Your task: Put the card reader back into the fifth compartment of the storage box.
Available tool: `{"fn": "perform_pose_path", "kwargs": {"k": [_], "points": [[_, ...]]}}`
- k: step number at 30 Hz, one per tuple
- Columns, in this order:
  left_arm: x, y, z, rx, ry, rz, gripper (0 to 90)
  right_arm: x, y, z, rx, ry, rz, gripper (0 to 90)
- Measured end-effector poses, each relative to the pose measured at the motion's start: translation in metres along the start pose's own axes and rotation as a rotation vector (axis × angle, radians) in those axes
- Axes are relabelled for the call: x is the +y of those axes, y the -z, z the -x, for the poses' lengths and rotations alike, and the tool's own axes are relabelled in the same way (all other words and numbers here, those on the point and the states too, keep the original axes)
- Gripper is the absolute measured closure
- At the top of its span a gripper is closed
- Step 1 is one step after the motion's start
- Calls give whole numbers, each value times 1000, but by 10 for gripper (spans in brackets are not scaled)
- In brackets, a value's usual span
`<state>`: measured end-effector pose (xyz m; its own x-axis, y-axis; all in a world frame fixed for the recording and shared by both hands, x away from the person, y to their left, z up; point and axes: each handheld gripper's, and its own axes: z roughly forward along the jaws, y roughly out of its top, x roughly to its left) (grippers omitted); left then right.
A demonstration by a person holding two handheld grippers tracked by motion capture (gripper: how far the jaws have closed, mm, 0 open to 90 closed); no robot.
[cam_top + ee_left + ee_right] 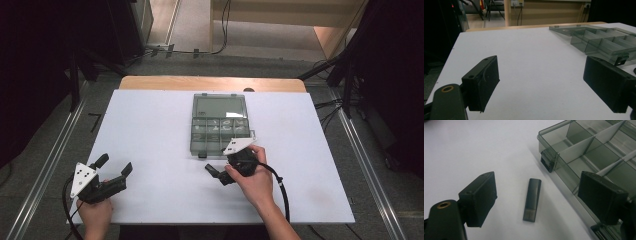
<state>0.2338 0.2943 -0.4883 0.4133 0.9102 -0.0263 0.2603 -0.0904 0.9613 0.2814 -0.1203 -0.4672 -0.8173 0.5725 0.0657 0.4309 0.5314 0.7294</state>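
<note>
White table [150, 150] bears a smoky plastic organiser box [220, 125], lid open.

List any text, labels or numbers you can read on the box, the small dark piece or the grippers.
None can be read.
Compartment box: smoky clear plastic, no label seen.
Small dark stick between the open jaws of the right gripper: no marking visible.
Left gripper: plain black jaws, no print.
</note>
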Motion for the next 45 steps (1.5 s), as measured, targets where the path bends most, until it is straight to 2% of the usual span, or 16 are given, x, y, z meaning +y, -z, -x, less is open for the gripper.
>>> {"fn": "perform_pose_path", "kwargs": {"k": [4,7,12,23,30,31,34,40,41,44,45], "points": [[0,0,0,0,-1,-1,136,1,-6,-3,25,7,-14,137],[0,0,0,-1,0,-1,136,0,-10,-5,38,5,-29,204],[0,0,0,0,2,-1,136,0,-16,-7,47,14,-54,240],[0,0,0,0,4,-2,136,-2,-32,-12,30,18,-112,358],[0,0,0,0,4,-2,136,-4,-40,-12,36,26,-139,422],[0,0,-1,-1,5,-1,136,-5,-42,-14,20,29,-153,435],[0,0,0,0,3,-3,136,-6,-46,-14,25,32,-171,489],[0,0,0,0,2,-3,136,-6,-46,-15,10,42,-173,516],[0,0,0,-1,3,-3,136,-6,-46,-16,-7,51,-174,553],[0,0,0,-1,1,-4,136,-7,-46,-15,-9,48,-171,579],[0,0,0,-1,1,-4,136,-7,-45,-15,-21,43,-174,624]]}}
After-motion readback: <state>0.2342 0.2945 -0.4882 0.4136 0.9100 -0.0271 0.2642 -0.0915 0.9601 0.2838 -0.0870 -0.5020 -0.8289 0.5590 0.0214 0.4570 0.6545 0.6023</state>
